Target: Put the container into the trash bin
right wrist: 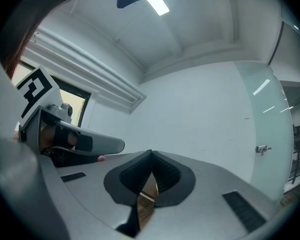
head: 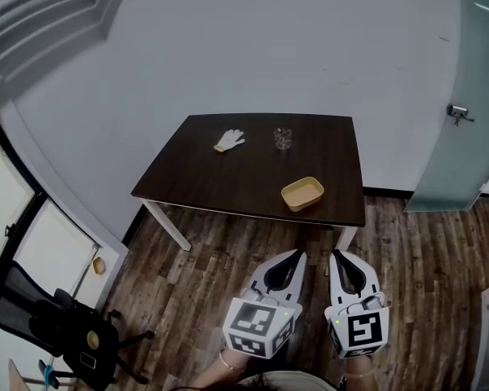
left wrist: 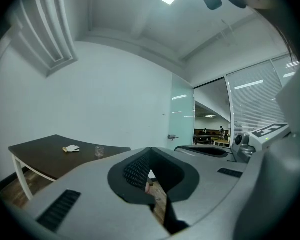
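Dark surface (head: 228,177) against grey wall: yellow container (head: 302,193) near front edge, untouched. Left tongs (head: 296,256), right tongs (head: 337,257) both pressed together, empty, short of it. Approach step; next: spread tongs, reach container. Trash bin unseen.

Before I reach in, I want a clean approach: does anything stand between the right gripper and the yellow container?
Nothing visible. The container sits by the table's near edge, facing the right gripper; the glass and glove lie beyond it.

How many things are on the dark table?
3: a white fabric glove at the back, a small clear glass right of it, a shallow yellow rectangular container near the front edge. None looks hidden.
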